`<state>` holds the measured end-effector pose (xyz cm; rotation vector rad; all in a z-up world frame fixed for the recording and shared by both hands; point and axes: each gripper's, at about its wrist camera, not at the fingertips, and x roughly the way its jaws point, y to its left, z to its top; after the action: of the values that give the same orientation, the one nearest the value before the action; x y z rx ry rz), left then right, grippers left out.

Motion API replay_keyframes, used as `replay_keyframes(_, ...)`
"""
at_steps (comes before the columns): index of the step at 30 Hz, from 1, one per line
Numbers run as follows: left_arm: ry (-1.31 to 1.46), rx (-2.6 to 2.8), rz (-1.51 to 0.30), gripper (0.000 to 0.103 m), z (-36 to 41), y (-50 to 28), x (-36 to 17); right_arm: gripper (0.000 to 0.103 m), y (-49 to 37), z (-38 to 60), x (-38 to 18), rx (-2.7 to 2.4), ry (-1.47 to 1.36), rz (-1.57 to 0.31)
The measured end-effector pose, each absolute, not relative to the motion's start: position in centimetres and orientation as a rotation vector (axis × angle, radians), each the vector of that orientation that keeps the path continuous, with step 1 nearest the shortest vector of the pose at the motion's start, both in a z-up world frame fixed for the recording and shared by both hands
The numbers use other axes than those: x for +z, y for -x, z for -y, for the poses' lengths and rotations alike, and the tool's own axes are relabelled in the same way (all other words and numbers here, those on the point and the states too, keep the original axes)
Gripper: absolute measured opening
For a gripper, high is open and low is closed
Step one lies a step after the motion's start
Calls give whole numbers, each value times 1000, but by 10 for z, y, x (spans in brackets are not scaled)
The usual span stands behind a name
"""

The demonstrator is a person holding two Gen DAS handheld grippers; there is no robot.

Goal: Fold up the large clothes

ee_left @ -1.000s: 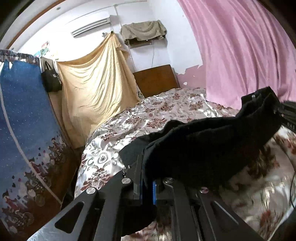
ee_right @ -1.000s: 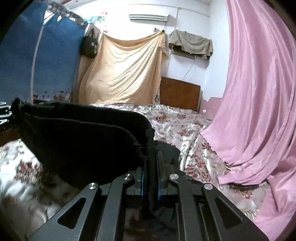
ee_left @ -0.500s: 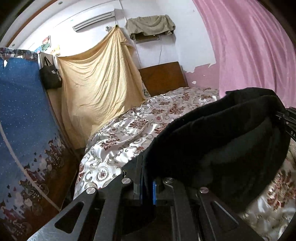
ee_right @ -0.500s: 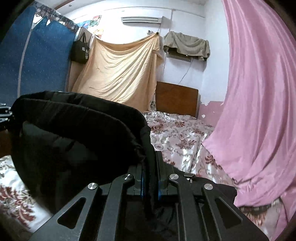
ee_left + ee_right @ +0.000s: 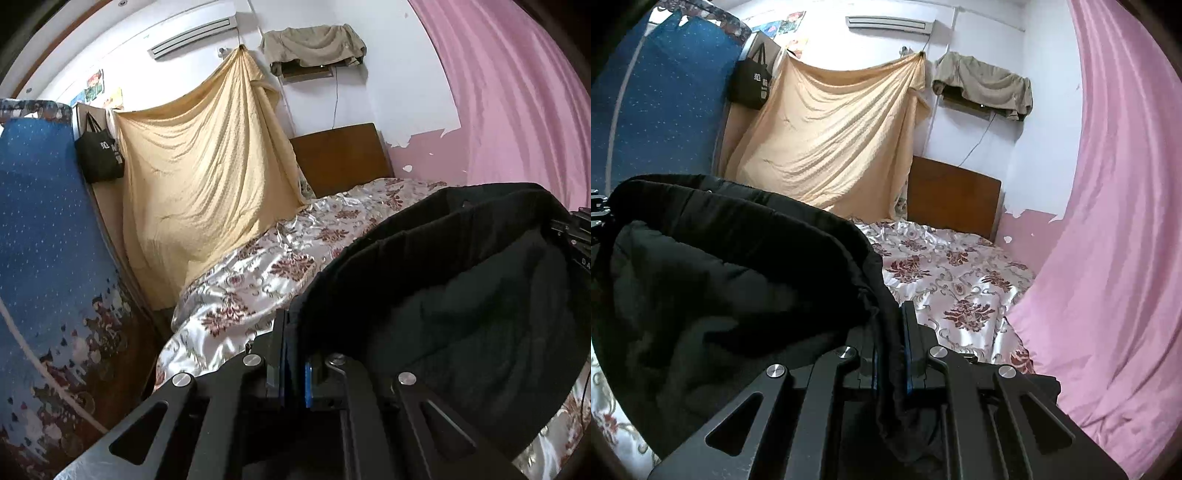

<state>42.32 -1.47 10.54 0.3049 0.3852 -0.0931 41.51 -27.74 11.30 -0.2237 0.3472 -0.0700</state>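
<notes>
Now mid-fold: left gripper (image 5: 295, 347) clamped on one end of the black garment (image 5: 461, 295), right gripper (image 5: 891, 350) clamped on the other end (image 5: 731, 280), fingers nearly closed with only the cloth's edge between the blue pads. Garment slung between both grippers as a sagging pouch, lifted over the floral bedspread (image 5: 266, 266), ribbed hem uppermost.

Probably carrying the held edge across to lay it over the rest, though the lower part is hidden. To do it well:
- Keep both grips firm; thick cloth, likely heavy enough to slip.
- Hold both ends level and taut, so no slack bunches.
- Lower onto open bedspread, clear of the pink curtain (image 5: 1108, 221).
- Release only once flat and aligned.
</notes>
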Motion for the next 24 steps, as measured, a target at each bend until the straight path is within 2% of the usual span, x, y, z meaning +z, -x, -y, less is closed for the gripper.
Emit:
replay_keyframes(4, -331, -72, -385, 7, 18, -452, 102, 8, -451, 276, 115, -72, 246, -363)
replay_keyframes(8, -275, -70, -460, 7, 13, -489, 87, 8, -484, 272, 106, -74, 263, -398)
replay_keyframes(18, -178, -120, -635, 8, 5, -551, 20, 9, -547, 272, 41, -77, 243, -557)
replay_keyframes(24, -95, -136, -702, 10, -2, -563, 4, 12, -557, 286, 15, -32, 174, -594)
